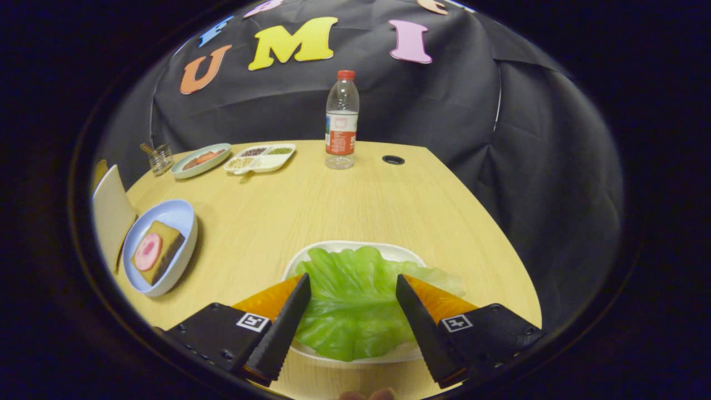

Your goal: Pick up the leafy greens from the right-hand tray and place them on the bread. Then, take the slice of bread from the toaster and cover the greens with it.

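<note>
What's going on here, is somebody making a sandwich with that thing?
Yes. A person holds the hand-held gripper open, its fingers either side of the leafy greens lying in a white tray; nothing is gripped yet. The bread, topped with a pink slice, waits in a blue bowl further along the wooden table.

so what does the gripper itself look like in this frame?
The gripper has two tapered, wedge-shaped fingers with serrated inner edges. Each sits on a blocky black mount with screws, carrying a square black-and-white fiducial marker. No cables visible.
</note>
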Motion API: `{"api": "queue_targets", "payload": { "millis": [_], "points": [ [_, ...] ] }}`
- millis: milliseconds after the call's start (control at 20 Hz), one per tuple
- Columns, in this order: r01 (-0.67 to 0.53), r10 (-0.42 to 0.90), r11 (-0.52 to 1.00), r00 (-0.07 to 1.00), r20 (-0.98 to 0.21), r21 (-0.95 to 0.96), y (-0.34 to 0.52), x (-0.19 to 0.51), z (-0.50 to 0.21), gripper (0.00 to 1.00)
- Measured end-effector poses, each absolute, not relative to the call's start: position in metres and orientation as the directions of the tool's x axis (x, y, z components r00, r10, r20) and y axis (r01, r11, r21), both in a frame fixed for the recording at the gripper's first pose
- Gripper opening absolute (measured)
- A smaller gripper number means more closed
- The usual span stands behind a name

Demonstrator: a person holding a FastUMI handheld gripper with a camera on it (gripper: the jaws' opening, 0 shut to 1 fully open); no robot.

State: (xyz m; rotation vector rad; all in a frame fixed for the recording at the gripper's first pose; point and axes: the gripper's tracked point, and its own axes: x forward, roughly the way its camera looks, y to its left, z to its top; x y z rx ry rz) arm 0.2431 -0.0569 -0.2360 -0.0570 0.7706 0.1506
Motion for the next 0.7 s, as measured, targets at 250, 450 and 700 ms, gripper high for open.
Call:
{"api": "queue_targets", "payload": {
  "millis": [250,450,700],
  "points": [
    [-0.147,0.135,0.988,0.708,-0.693,0.043,-0.069,0.243,-0.237,0.65],
    [-0.128,0.129,0.99,0.718,-0.684,0.052,-0.073,0.244,-0.238,0.03],
    [-0.067,0.13,0.991,0.731,-0.67,0.119,-0.072,0.249,-0.221,0.0]
  ]
}}
